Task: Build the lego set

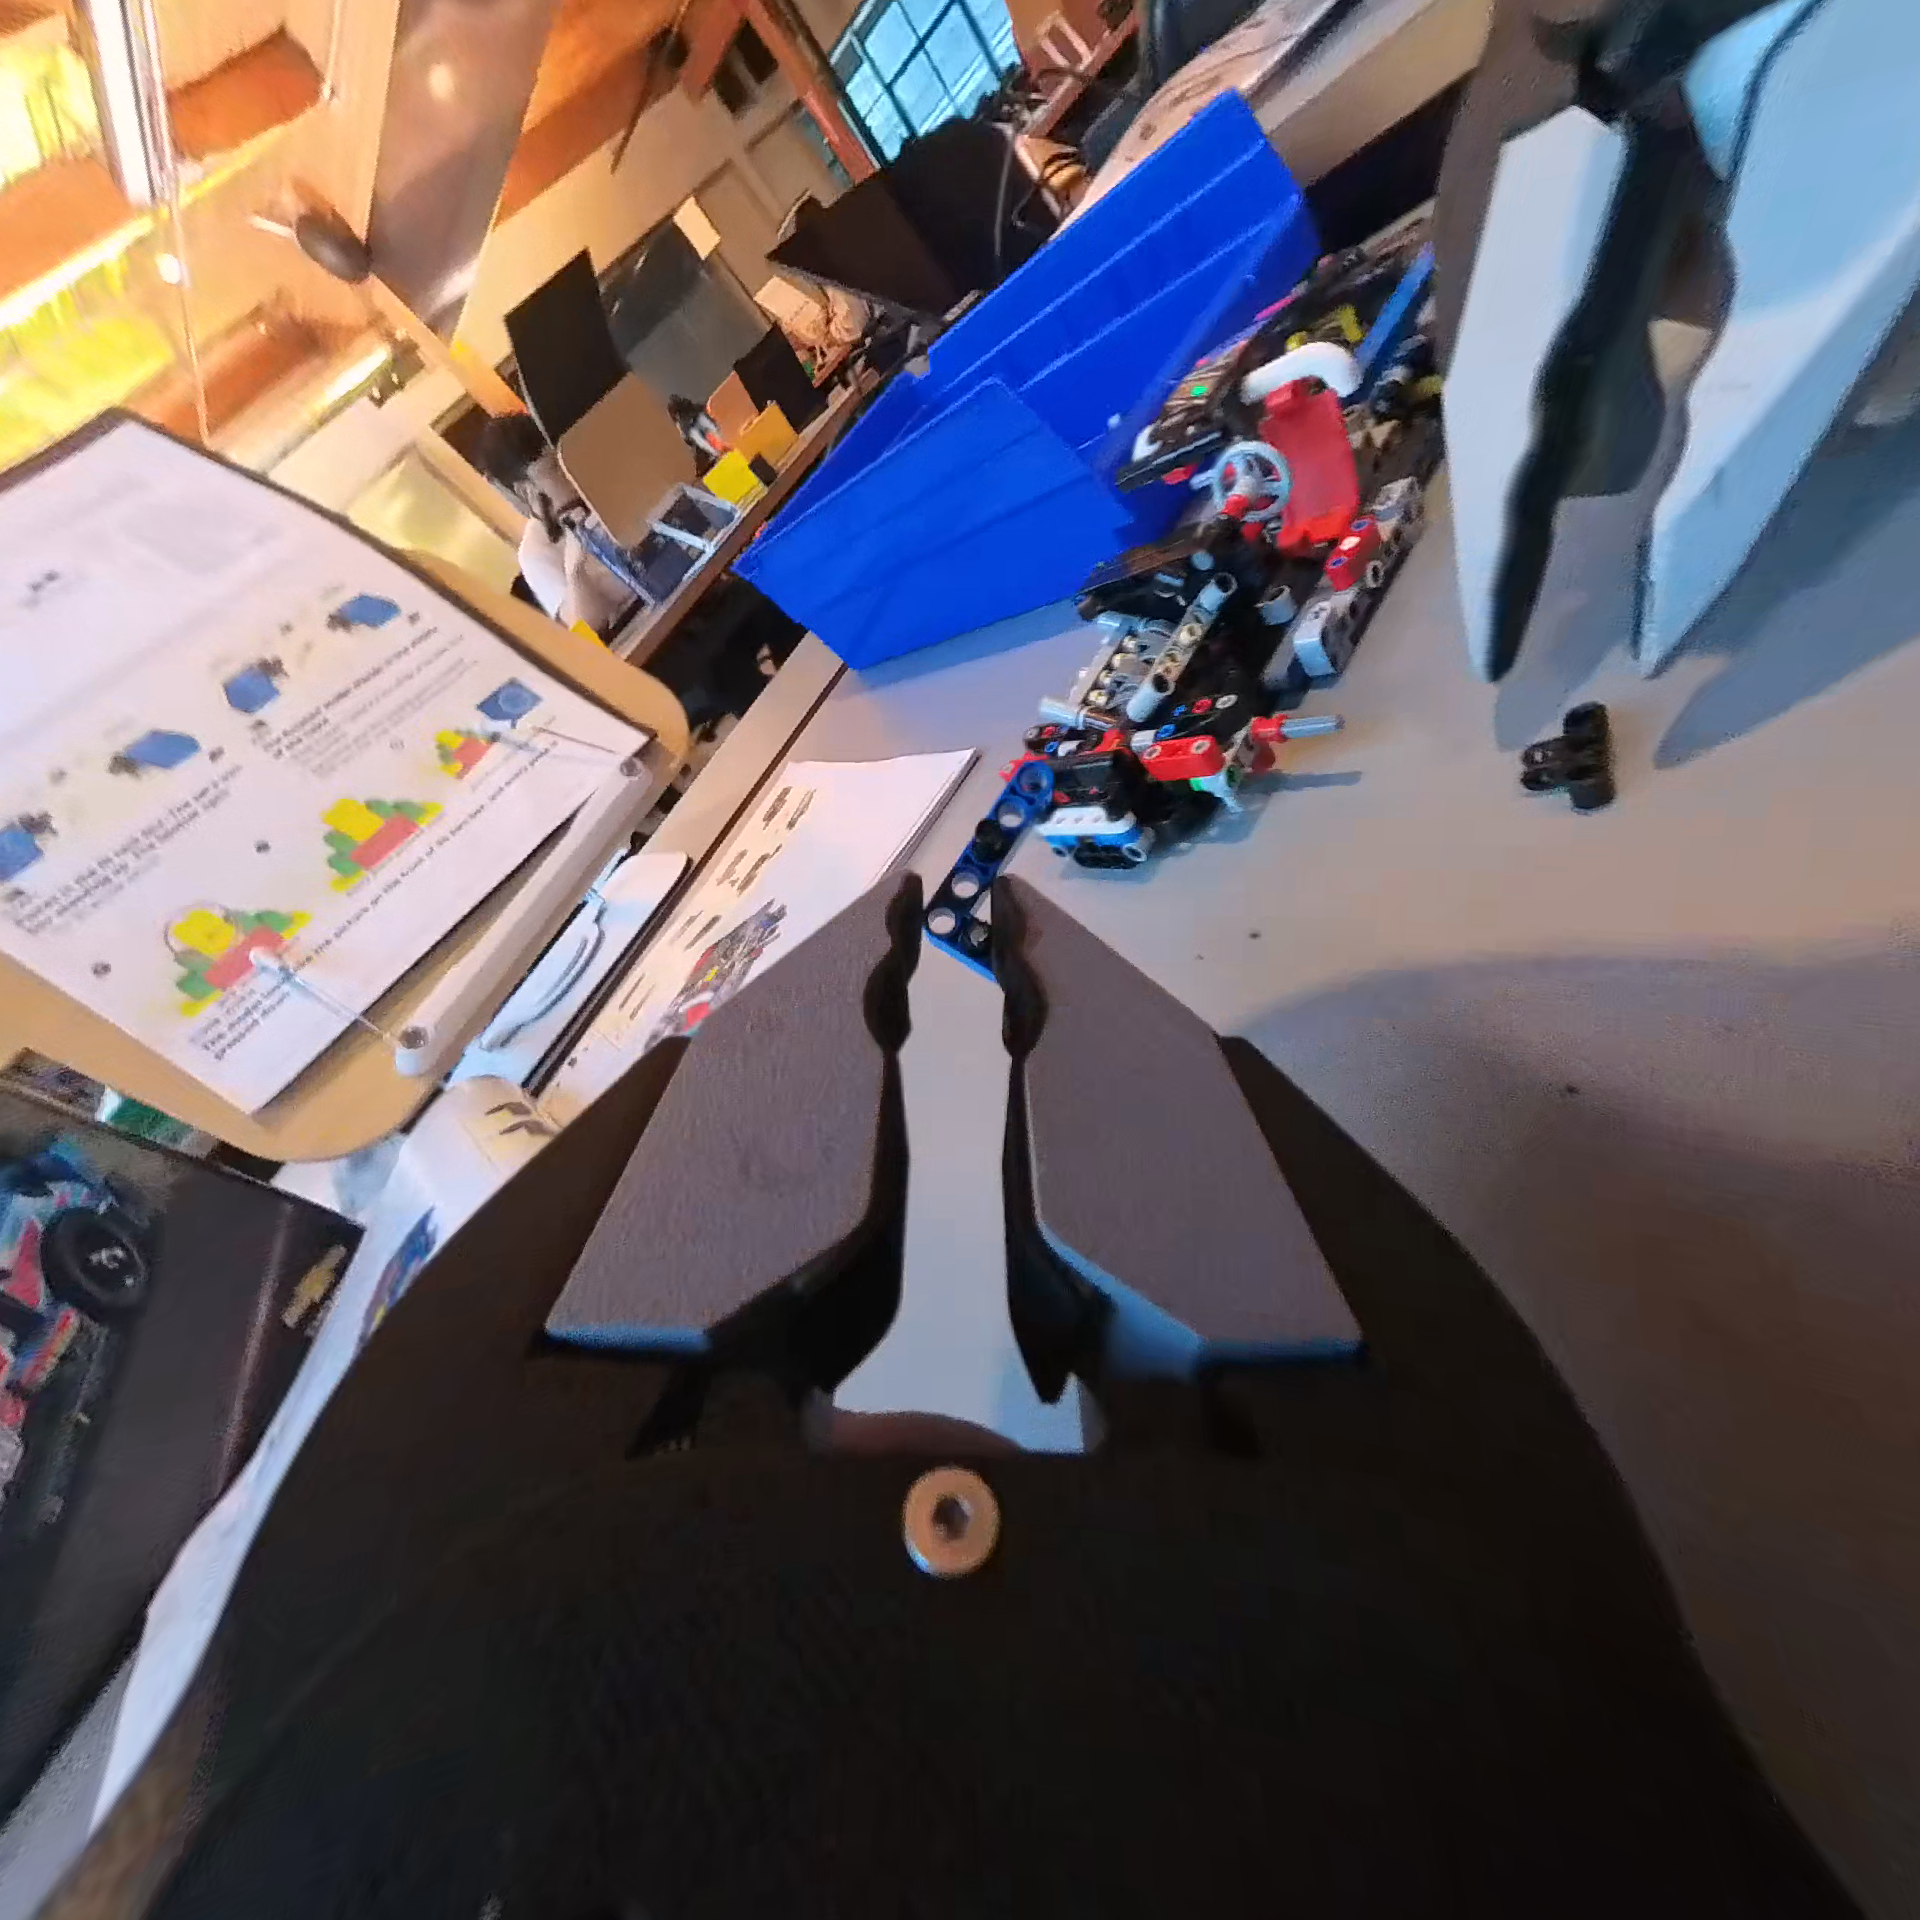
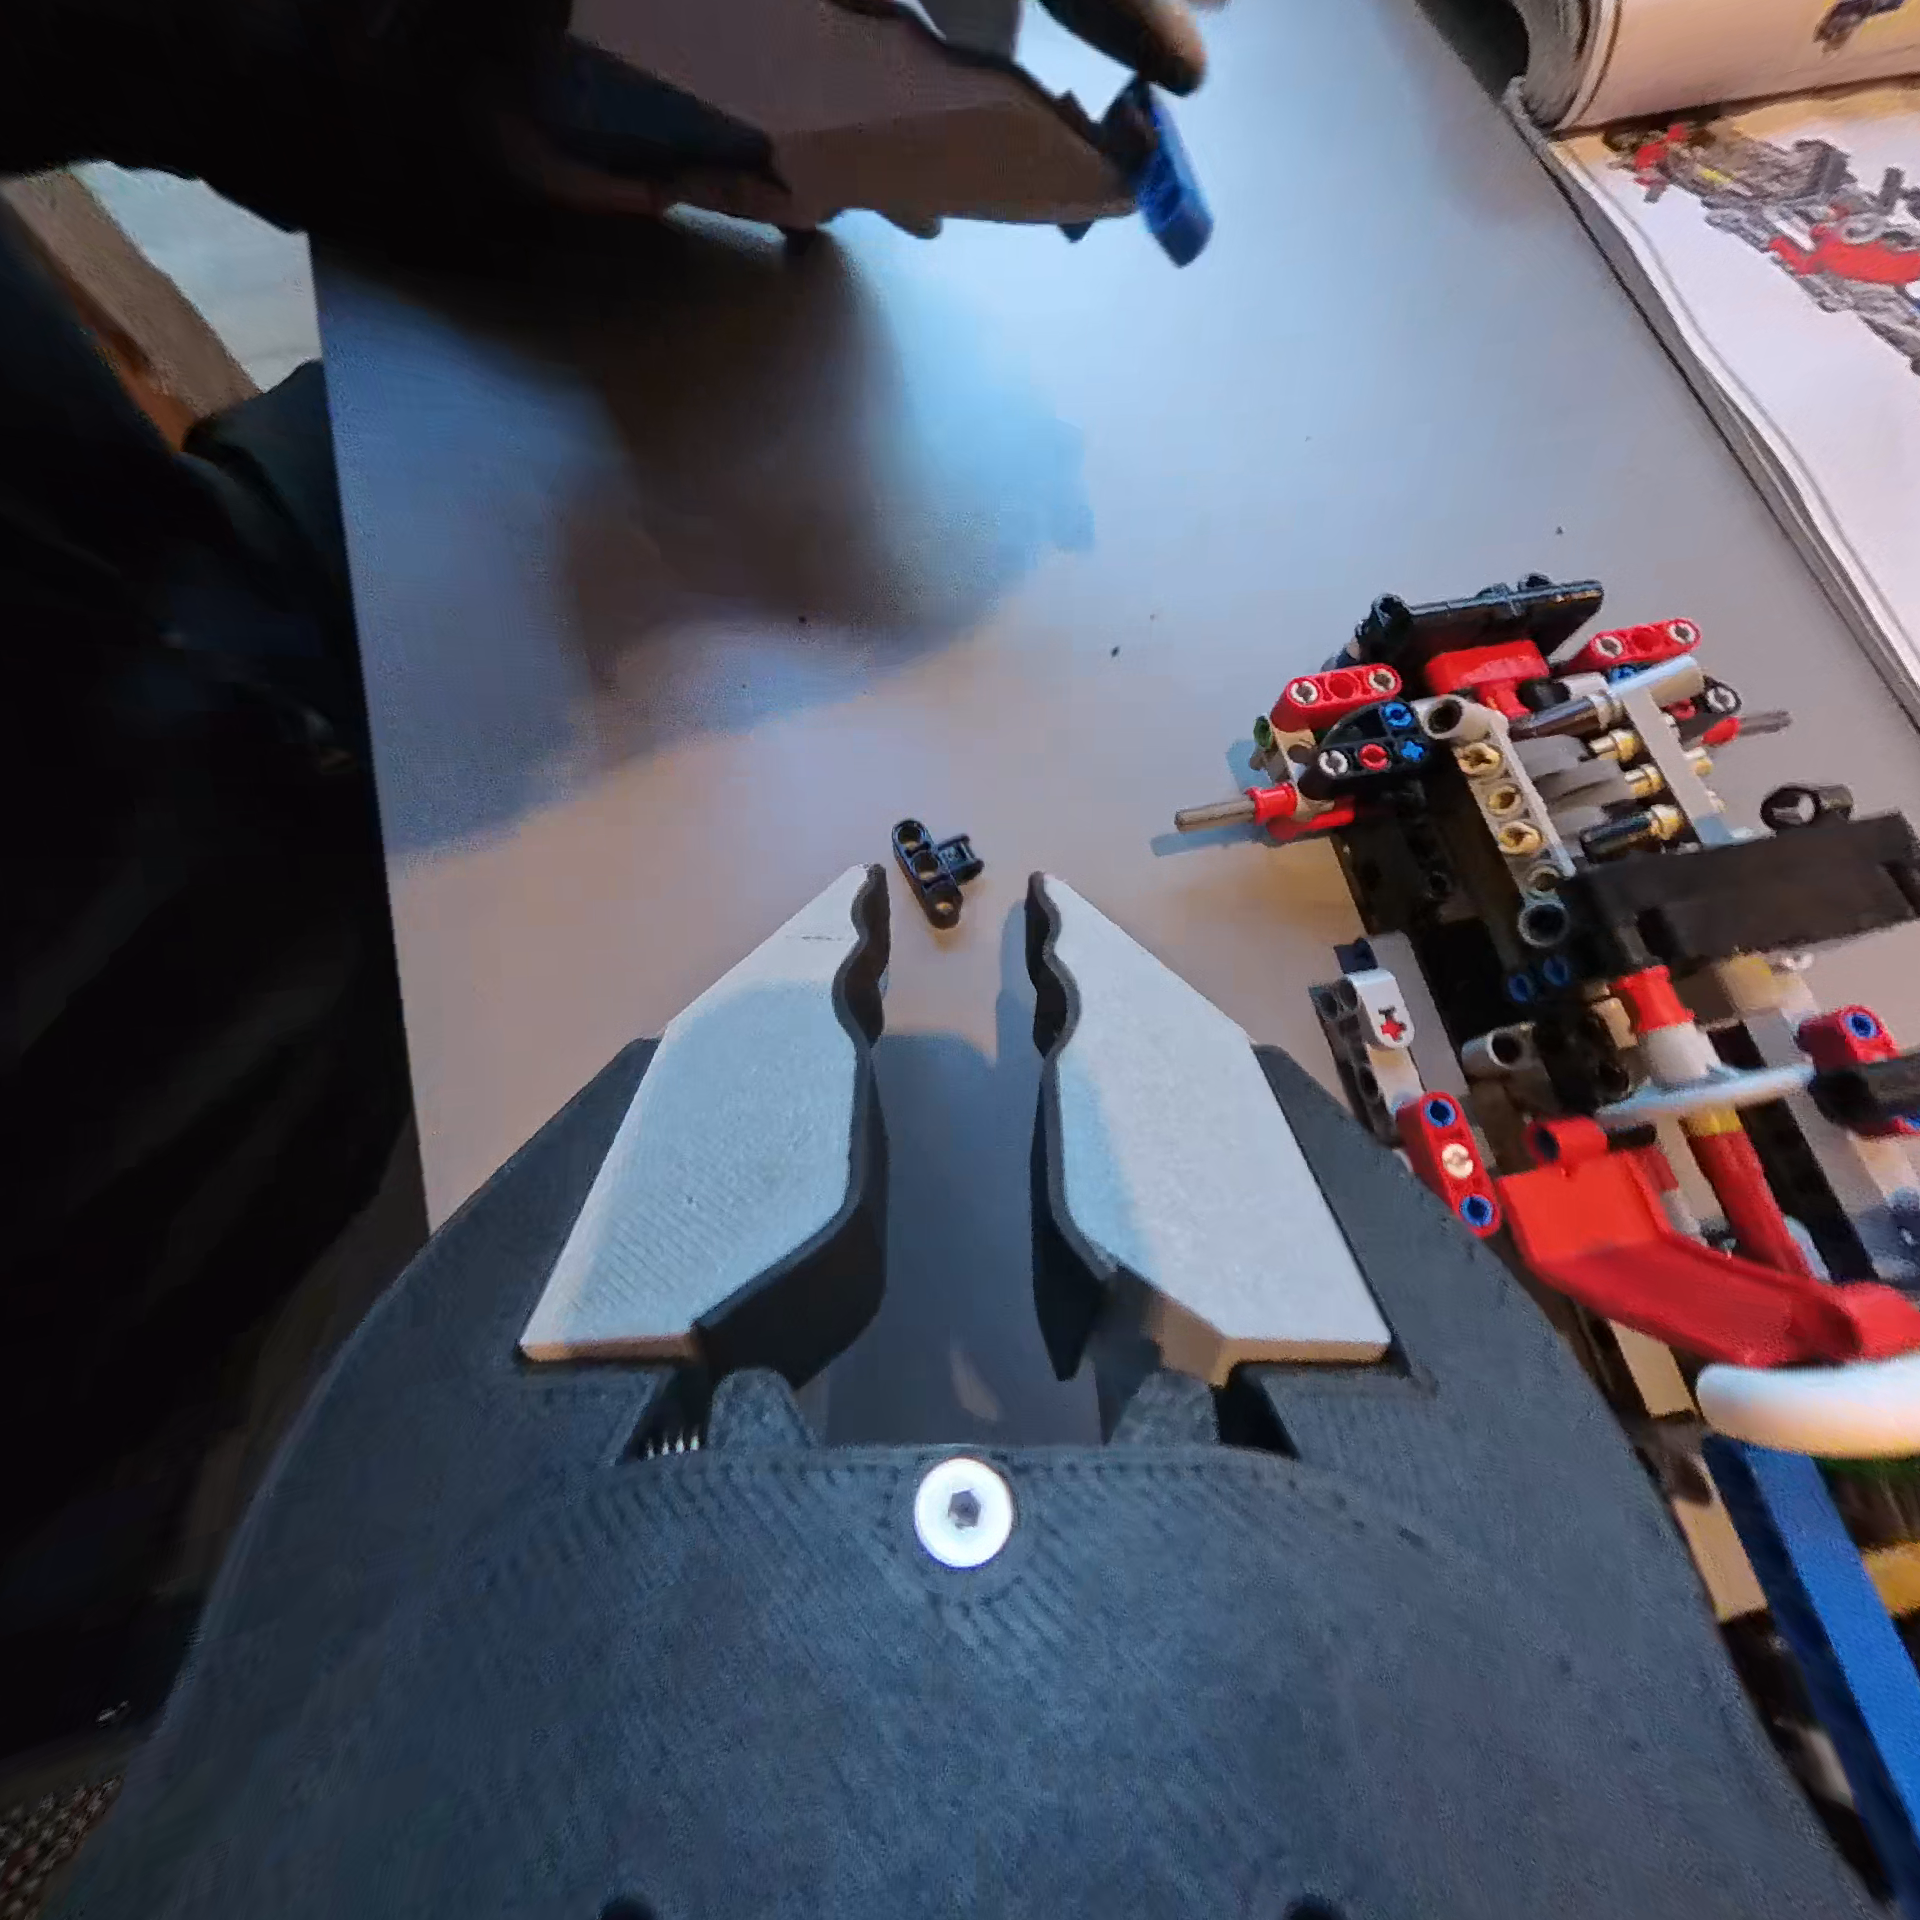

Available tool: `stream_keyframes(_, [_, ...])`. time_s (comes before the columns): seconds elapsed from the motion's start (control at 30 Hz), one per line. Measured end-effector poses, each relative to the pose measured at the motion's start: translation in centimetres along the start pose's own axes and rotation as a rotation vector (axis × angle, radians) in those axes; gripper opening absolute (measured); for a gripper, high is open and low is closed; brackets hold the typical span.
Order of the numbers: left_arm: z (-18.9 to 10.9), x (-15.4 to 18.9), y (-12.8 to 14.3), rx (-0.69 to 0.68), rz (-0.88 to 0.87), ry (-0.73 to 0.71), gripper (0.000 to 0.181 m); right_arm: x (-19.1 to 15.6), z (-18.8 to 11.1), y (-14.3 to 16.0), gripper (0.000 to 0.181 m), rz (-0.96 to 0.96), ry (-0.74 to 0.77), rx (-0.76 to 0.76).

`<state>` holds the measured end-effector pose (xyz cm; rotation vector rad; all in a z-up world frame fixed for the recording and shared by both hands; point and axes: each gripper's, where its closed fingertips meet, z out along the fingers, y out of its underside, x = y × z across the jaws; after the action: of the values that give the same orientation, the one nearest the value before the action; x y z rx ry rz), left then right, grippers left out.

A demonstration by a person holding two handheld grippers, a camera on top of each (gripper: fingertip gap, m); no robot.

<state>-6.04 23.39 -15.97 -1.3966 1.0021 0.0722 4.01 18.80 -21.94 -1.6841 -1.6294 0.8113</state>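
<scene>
- The left gripper (image 1: 951, 904) pinches a blue perforated lego beam (image 1: 977, 883) at its fingertips, lifted above the grey table (image 1: 1351, 935).
- The right gripper (image 2: 956, 899) is spread, empty, hovering just short of a small black lego connector (image 2: 935, 864) lying on the table.
- The half-built red, black and grey lego chassis (image 2: 1579, 883) lies beside it.
- Blue plastic bins (image 1: 1039, 457) stand behind the chassis; what they hold cannot be seen.

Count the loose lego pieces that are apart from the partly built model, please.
2. A small black connector lies on the table just ahead of the open right gripper. A blue beam is clamped in the left gripper. Others may be hidden in the blue bins.
</scene>
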Motion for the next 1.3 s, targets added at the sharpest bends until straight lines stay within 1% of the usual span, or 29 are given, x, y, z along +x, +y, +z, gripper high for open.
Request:
stream_keyframes(0.1, [0.0,-0.5,-0.1,0.013,-0.031,-0.011,0.010,-0.2,0.5,-0.4,0.018,-0.026,-0.021,0.004])
stream_keyframes(0.23, [0.2,-0.7,0.3,-0.008,-0.015,-0.029,0.010,-0.9,1.8,0.4,0.011,-0.060,-0.064,-0.088])
stream_keyframes(0.3, [0.2,-0.9,0.4,-0.012,-0.018,-0.039,0.010,-1.1,2.4,0.1,0.008,-0.092,-0.054,-0.096])
stream_keyframes(0.4, [0.1,-1.0,0.4,-0.008,-0.012,-0.045,0.010,-1.1,3.4,-0.8,0.008,-0.103,-0.028,-0.089])
stream_keyframes(0.5, [0.0,-0.6,0.1,-0.004,0.051,-0.056,0.010,-1.4,4.3,-1.7,0.008,-0.089,-0.030,-0.075])
stream_keyframes(0.57, [-0.1,-0.2,-0.3,0.004,0.111,-0.064,0.010,-1.4,4.5,-2.2,0.015,-0.086,-0.020,-0.062])
stream_keyframes(0.6, [-0.2,-0.1,-0.5,0.010,0.141,-0.072,0.010,-1.3,4.3,-2.4,0.015,-0.087,-0.007,-0.039])
stream_keyframes(0.67, [-0.3,0.3,-1.0,0.025,0.194,-0.082,0.010,-1.0,3.3,-3.5,0.018,-0.064,0.014,0.056])
stream_keyframes(0.77, [-0.7,0.7,-1.7,0.043,0.284,-0.116,0.010,-0.4,1.1,-5.1,0.018,0.043,0.007,0.219])
stream_keyframes(0.87, [-1.2,1.5,-2.9,0.083,0.379,-0.146,0.010,-0.2,-0.7,-6.0,0.022,0.142,-0.034,0.324])
stream_keyframes(0.93, [-1.6,2.3,-3.8,0.116,0.439,-0.156,0.010,-0.7,-1.4,-6.7,0.028,0.178,-0.079,0.378])
stream_keyframes(1.0, [-1.9,3.2,-4.6,0.143,0.491,-0.163,0.010,-1.6,-1.8,-7.5,0.028,0.203,-0.128,0.429])
stream_keyframes(1.13, [-2.3,5.0,-5.3,0.170,0.523,-0.141,0.010,-2.9,-1.7,-8.2,0.028,0.224,-0.198,0.472])
stream_keyframes(1.23, [-2.2,5.7,-5.1,0.169,0.521,-0.110,0.010,-3.2,-1.0,-7.8,0.027,0.217,-0.190,0.455])
stream_keyframes(1.3, [-1.8,5.8,-4.2,0.121,0.451,-0.056,0.010,-3.0,-0.7,-7.6,0.028,0.192,-0.149,0.436])
